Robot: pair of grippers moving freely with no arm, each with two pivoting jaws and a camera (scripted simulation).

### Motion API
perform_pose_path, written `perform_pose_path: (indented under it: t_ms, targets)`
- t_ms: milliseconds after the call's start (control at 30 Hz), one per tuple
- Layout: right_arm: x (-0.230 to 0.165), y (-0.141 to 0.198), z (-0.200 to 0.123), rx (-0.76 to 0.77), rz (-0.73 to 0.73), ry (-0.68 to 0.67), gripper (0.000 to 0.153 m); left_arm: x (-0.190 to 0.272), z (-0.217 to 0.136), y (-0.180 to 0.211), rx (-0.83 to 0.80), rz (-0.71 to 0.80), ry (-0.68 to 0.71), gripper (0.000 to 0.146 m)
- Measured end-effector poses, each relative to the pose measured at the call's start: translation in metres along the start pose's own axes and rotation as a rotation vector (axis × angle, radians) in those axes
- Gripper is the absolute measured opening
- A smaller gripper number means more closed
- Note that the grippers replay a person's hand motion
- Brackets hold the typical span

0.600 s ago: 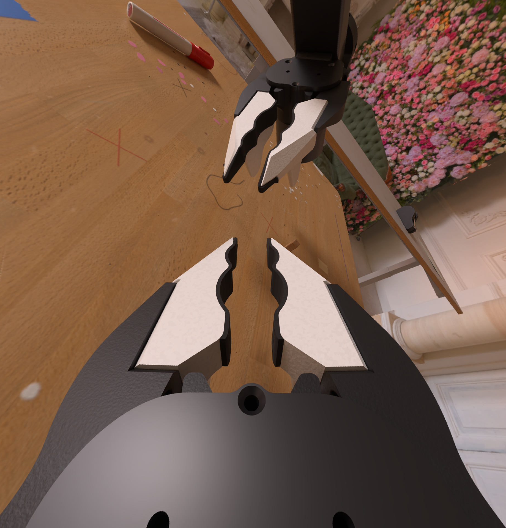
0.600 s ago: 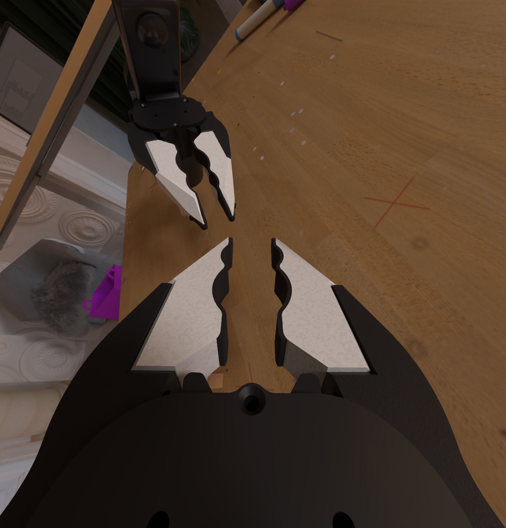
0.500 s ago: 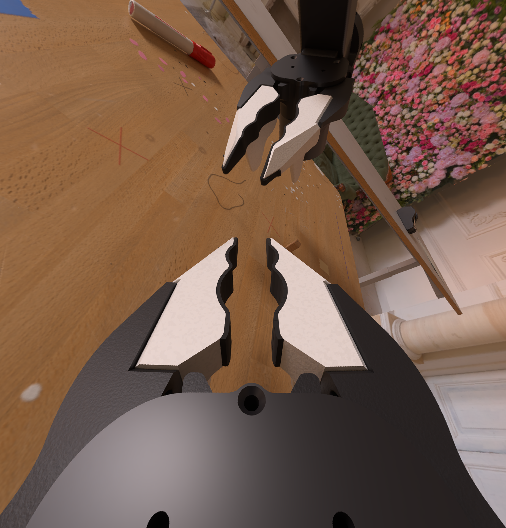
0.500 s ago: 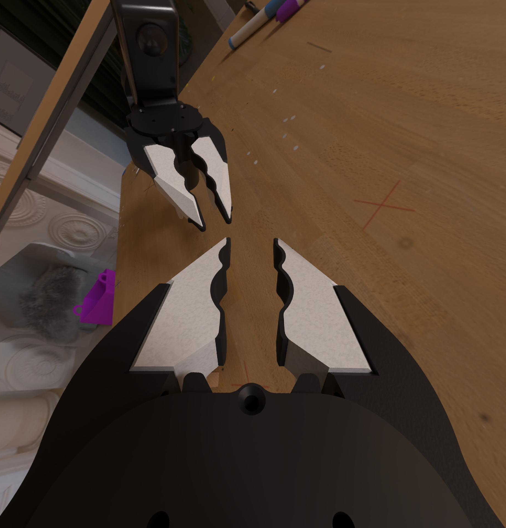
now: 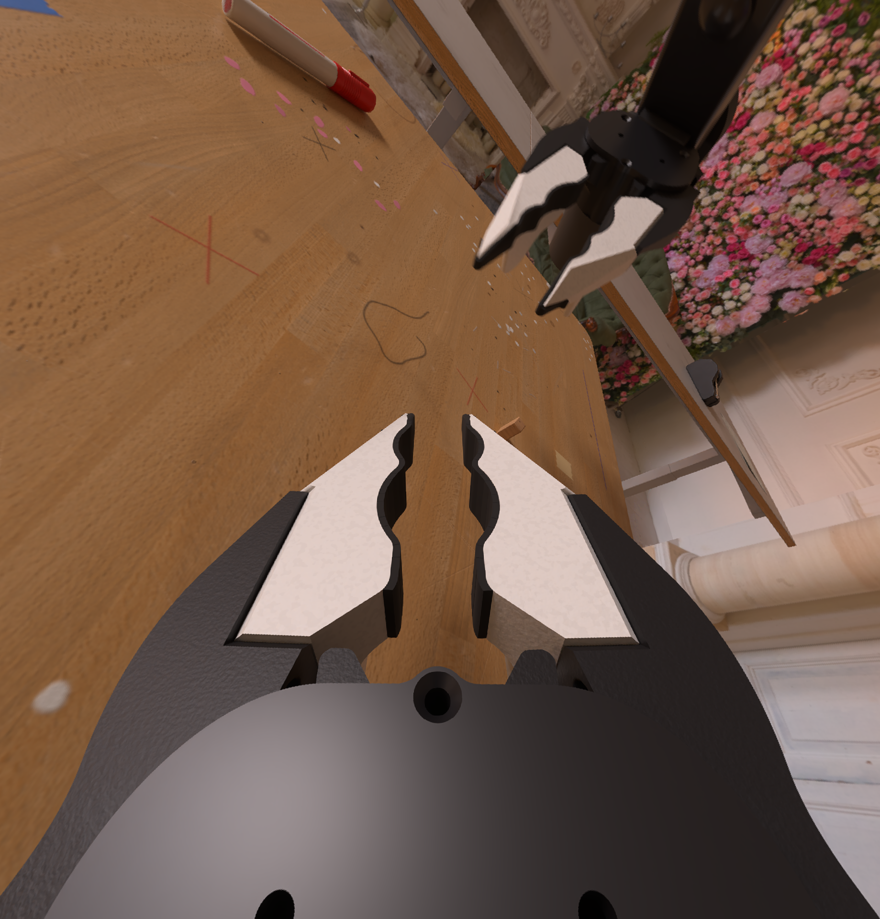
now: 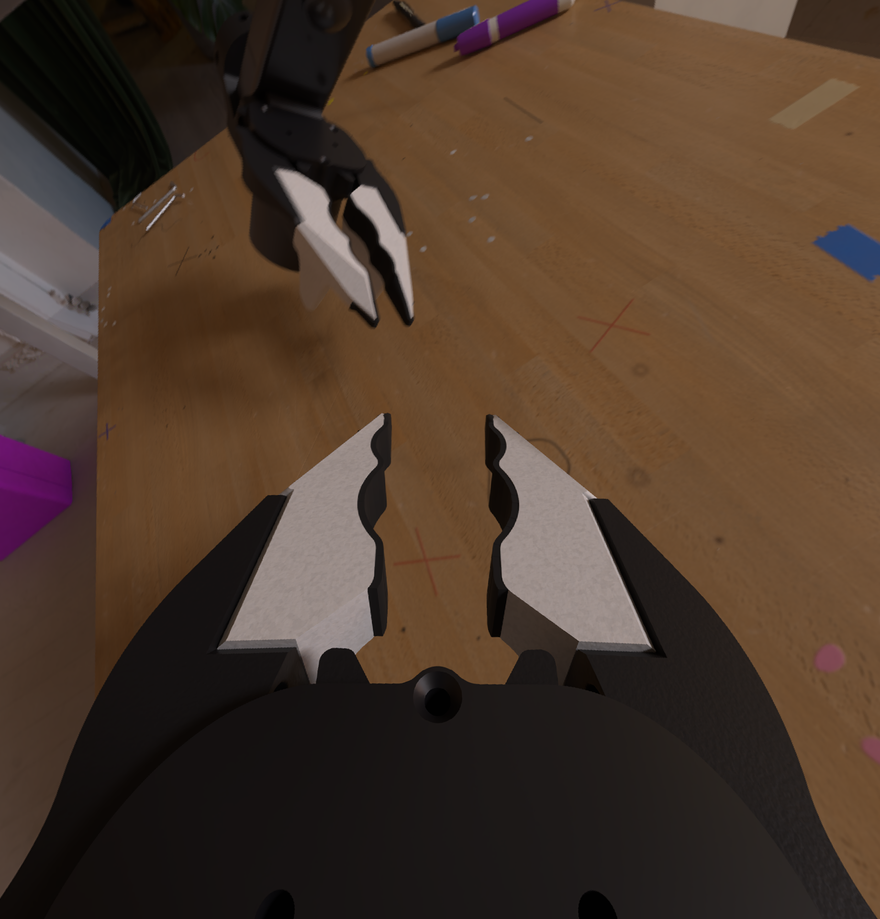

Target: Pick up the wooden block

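The wooden block (image 5: pixel 510 426) is a small tan piece on the wooden table (image 5: pixel 129 398), near the table's right edge. Only its top corner shows, just beyond the right fingertip of my left gripper (image 5: pixel 438 417). My left gripper is open with a narrow gap and empty, low over the table. It also shows in the right wrist view (image 6: pixel 390 322). My right gripper (image 6: pixel 438 417) is open wider, empty, and hangs above the table. It also shows in the left wrist view (image 5: pixel 510 288), up and to the right. The block does not show in the right wrist view.
A red-capped marker (image 5: pixel 298 52) lies far off on the table. A blue-capped marker (image 6: pixel 420 35) and a purple marker (image 6: pixel 512 22) lie at the far edge. Blue tape (image 6: pixel 855 256) and tan tape (image 6: pixel 813 102) stick to the table. A purple box (image 6: pixel 20 492) sits beyond the table's left edge.
My right gripper has risen and swung away from the left gripper, and its jaws have opened wider. The block has left its view. My left gripper has hardly moved.
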State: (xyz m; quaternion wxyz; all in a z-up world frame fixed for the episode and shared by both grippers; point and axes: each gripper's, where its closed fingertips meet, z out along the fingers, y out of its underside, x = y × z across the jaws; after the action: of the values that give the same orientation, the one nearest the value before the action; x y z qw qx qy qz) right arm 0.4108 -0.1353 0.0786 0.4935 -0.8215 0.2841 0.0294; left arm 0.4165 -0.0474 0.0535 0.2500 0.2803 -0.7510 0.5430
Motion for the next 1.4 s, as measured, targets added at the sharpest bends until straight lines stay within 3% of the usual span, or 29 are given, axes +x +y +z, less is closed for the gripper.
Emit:
perform_pose_path:
  t_ms: [133, 467, 667, 800, 900, 1400]
  targets:
    - [-0.02, 0.019, -0.008, -0.024, -0.051, -0.014, 0.031, 0.0, 0.0, 0.0, -0.002, 0.0, 0.002, 0.019]
    - [-0.05, 0.067, -0.003, -0.126, -0.144, 0.006, 0.032, 0.0, 0.0, -0.001, 0.005, -0.006, 0.01, 0.018]
    - [-0.057, 0.08, 0.012, -0.168, -0.157, 0.021, 0.031, 0.0, 0.0, -0.001, 0.005, -0.005, 0.008, 0.018]
    - [-0.049, 0.096, 0.018, -0.25, -0.194, 0.097, 0.021, 0.0, 0.0, -0.001, 0.005, -0.004, 0.01, 0.018]
    - [-0.046, 0.096, 0.019, -0.244, -0.212, 0.126, 0.008, 0.0, 0.0, -0.001, 0.004, -0.005, 0.01, 0.018]
    - [-0.035, 0.059, 0.011, -0.082, -0.178, 0.1, 0.008, -0.001, 0.0, -0.001, 0.003, -0.004, 0.006, 0.018]
